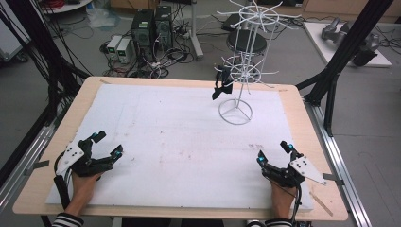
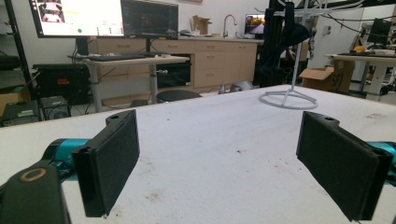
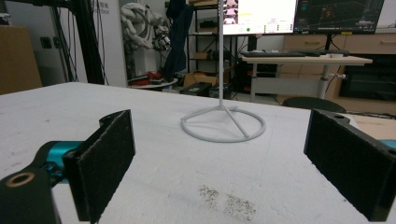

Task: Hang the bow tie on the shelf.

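Resting at the near corners of the bench (image 1: 293,101), the left hand-held gripper (image 1: 108,144) and right hand-held gripper (image 1: 273,152) both stand wide open and hold nothing, probably poised to start. Their jaws face the white wire rack (image 1: 241,75) near the far edge, where a dark item (image 1: 222,85), possibly a strap, hangs from a lower hook.

Ahead of both tongs, the surface (image 1: 179,142) is a matt, rough white sheet edged by pale wood; beyond stands a white-coated wire rack (image 1: 241,71).
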`<action>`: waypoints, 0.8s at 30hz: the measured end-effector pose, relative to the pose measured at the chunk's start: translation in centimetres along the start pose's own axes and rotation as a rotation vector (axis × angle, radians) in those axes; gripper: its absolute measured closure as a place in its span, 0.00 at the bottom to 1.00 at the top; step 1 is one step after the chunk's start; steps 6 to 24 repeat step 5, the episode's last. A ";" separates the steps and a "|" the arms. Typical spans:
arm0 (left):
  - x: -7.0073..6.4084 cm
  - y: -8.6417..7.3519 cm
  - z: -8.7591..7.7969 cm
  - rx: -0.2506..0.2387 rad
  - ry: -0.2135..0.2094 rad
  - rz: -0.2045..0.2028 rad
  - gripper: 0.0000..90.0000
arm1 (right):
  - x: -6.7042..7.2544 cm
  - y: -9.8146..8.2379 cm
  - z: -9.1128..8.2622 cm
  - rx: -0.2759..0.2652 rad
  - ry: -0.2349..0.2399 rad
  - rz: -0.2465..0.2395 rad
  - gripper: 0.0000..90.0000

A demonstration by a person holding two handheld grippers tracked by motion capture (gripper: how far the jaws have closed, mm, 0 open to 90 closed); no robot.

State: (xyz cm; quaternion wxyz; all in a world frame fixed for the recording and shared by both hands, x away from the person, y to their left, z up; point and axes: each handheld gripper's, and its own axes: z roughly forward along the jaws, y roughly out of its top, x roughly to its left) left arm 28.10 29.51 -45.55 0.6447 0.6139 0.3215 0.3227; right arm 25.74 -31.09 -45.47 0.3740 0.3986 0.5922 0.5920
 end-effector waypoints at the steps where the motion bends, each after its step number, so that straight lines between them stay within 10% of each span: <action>1: 0.0 0.0 0.0 -0.001 0.002 -0.003 0.15 | 0.0 0.0 0.0 0.001 -0.001 0.003 0.09; 24: 0.0 0.0 0.0 -0.004 0.005 -0.003 0.15 | 0.0 0.0 0.0 0.000 -0.001 0.000 0.09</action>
